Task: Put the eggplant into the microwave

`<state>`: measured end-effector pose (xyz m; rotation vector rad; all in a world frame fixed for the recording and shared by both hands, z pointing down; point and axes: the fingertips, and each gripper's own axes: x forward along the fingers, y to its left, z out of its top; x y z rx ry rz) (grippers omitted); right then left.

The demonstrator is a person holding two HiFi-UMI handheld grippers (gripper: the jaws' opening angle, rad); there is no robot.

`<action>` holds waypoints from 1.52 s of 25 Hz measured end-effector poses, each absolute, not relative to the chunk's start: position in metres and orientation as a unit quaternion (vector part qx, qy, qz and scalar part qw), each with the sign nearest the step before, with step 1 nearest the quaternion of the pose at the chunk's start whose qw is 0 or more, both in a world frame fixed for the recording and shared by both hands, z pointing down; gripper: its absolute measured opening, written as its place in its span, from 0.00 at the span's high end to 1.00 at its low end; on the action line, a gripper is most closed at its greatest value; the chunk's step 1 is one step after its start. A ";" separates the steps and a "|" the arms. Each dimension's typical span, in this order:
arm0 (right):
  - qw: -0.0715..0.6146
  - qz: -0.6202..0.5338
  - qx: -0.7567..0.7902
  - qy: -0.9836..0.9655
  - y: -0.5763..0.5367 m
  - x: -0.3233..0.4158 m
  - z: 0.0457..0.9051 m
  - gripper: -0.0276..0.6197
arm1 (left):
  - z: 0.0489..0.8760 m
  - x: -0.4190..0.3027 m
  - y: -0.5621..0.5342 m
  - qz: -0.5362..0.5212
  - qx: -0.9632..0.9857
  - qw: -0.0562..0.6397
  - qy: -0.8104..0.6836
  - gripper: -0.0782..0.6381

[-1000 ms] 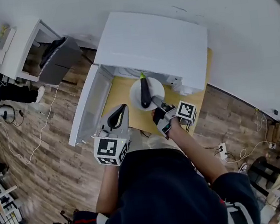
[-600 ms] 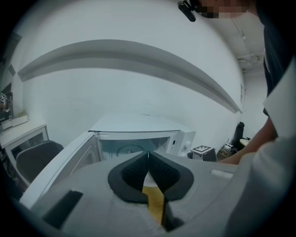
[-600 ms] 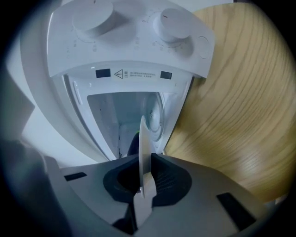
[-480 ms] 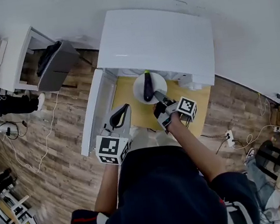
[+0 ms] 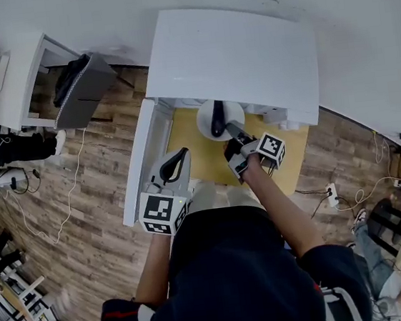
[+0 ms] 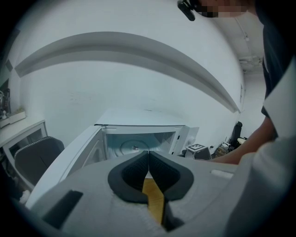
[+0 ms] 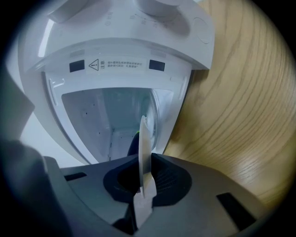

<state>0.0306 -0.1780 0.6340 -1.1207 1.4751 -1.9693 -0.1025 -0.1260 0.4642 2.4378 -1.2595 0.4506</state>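
Note:
A dark purple eggplant (image 5: 217,119) with a green tip lies on a white plate (image 5: 204,124) at the mouth of the white microwave (image 5: 231,52), partly under its top edge. My right gripper (image 5: 232,132) is shut on the plate's near rim. In the right gripper view the plate (image 7: 143,148) stands edge-on between the pads, and the eggplant (image 7: 133,144) peeks out just left of it, before the open cavity (image 7: 111,115). My left gripper (image 5: 178,156) hovers shut and empty, left of the plate, pointing at the microwave (image 6: 138,139).
The microwave door (image 5: 142,163) hangs open to the left. The microwave stands on a yellow wooden table (image 5: 198,156) against a white wall. A white desk and grey chair (image 5: 81,90) stand at the far left, and cables lie on the wooden floor.
The plate with the eggplant has moved forward, further under the microwave's top edge, carried by my right gripper. My left gripper has also edged forward.

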 end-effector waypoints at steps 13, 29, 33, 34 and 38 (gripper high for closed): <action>0.233 -0.706 -0.417 0.523 -0.190 0.033 0.650 0.91 | 0.473 -0.104 -0.134 0.164 0.865 0.186 -0.437 0.87; 0.266 -0.697 -0.428 0.509 -0.207 0.025 0.660 0.91 | 0.480 -0.108 -0.133 0.168 0.861 0.193 -0.440 0.87; 0.267 -0.697 -0.433 0.505 -0.211 0.025 0.663 0.91 | 0.481 -0.108 -0.133 0.168 0.861 0.193 -0.440 0.87; 0.267 -0.697 -0.434 0.504 -0.211 0.025 0.664 0.91 | 0.481 -0.108 -0.133 0.169 0.861 0.193 -0.440 0.87; 0.274 -0.695 -0.440 0.499 -0.215 0.025 0.667 0.91 | 0.481 -0.110 -0.135 0.170 0.860 0.193 -0.440 0.87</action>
